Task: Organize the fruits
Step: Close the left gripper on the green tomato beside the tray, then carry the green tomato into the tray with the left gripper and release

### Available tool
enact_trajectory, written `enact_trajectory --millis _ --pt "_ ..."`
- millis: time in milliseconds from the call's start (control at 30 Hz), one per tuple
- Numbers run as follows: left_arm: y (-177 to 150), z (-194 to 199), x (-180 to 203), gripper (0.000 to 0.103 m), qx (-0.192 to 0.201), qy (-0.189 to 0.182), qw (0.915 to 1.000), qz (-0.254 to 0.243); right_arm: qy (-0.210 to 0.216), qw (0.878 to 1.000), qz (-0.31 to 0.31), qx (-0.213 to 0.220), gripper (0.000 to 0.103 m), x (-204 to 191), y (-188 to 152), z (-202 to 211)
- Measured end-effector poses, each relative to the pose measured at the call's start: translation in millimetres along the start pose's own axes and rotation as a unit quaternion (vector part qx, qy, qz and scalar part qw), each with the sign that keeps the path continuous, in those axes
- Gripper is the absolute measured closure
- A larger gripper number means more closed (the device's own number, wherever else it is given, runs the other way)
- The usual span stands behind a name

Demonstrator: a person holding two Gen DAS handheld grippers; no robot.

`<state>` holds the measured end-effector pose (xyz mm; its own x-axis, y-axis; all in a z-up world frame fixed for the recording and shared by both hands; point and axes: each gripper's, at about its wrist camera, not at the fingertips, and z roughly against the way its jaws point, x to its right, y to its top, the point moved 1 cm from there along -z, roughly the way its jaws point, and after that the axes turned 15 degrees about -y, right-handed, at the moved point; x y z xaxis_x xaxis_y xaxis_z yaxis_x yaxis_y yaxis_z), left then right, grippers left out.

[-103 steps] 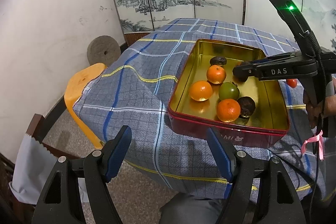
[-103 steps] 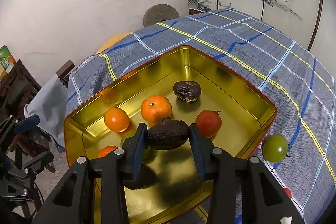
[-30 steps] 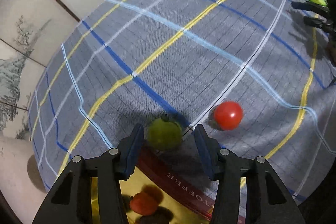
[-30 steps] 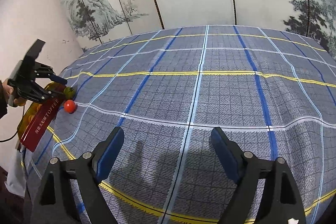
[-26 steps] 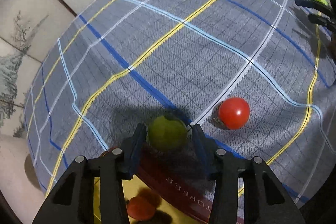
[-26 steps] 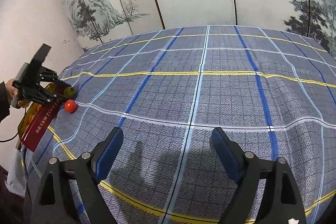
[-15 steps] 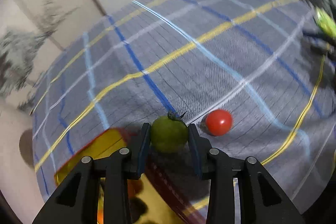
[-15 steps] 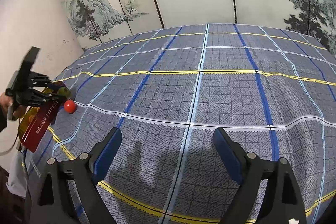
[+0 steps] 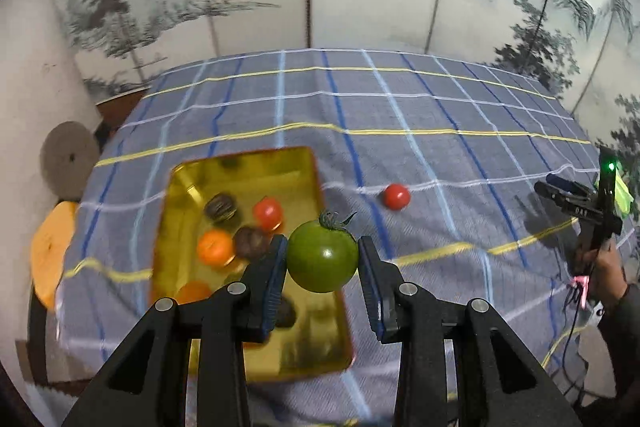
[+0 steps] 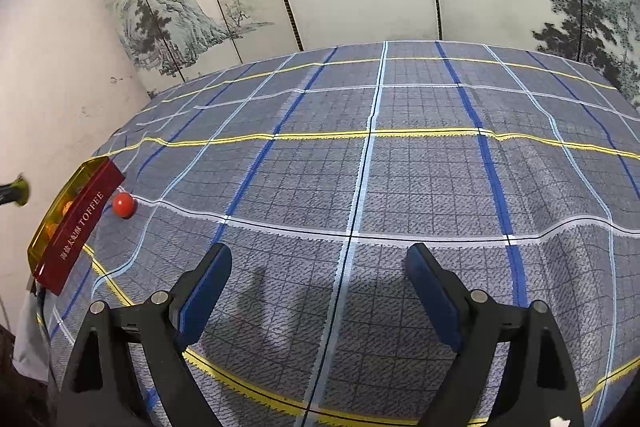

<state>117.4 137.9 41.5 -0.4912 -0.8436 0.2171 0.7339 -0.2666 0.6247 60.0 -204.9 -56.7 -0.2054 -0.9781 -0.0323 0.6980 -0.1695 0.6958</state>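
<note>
The left gripper (image 9: 322,267) has its blue-padded fingers (image 9: 275,279) pressed on either side of a round green tomato with a dark stalk (image 9: 322,255), holding it in the air above the near right part of the gold-lined rectangular tin with red outer walls (image 9: 316,183), which stands on the bench under a blue-grey checked cloth (image 9: 420,115). To finish the step well, the tomato should probably go over a bare patch of gold floor toward the near end of the tin, come down low before the fingers part, and stay clear of the oranges, the dark wrinkled fruits and the red tomato already lying inside, so nothing gets knocked or rolls. A small round red tomato (image 9: 396,196) lies on the cloth just beside the tin, not yet collected. The right gripper (image 10: 320,291) has its fingers wide apart with nothing between them, over bare cloth well away from the tin. The tin's contents are blurred, and the gripper hides some of the fruit nearest the camera, so an exact count cannot be made.
</note>
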Motion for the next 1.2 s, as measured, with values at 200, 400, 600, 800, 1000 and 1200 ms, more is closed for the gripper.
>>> enact_trajectory --millis 200,400,600,800,1000,1200 --pt "-31 22 -15 0.066 0.018 0.008 0.9992 0.035 -0.008 1.0 0.002 -0.005 0.016 -1 0 -2" --pt "-40 18 -27 0.066 0.021 0.006 0.998 0.06 -0.018 1.0 0.008 -0.012 0.016 -5 0 -5" --pt "-32 6 -29 0.066 0.03 0.012 0.9978 0.057 -0.024 1.0 0.009 -0.016 0.016 -6 -1 -7" --pt "-26 -15 -35 0.066 0.029 0.011 0.9971 0.07 -0.025 1.0 0.009 -0.016 0.016 -7 -1 -7" --pt "-26 -36 -35 0.066 0.027 0.021 0.9976 0.06 -0.024 1.0 0.009 -0.017 0.016 -7 -1 -7" --pt "-24 -55 -38 0.066 0.018 0.021 0.9975 0.065 -0.024 1.0 0.009 -0.017 0.016 -7 -1 -7"
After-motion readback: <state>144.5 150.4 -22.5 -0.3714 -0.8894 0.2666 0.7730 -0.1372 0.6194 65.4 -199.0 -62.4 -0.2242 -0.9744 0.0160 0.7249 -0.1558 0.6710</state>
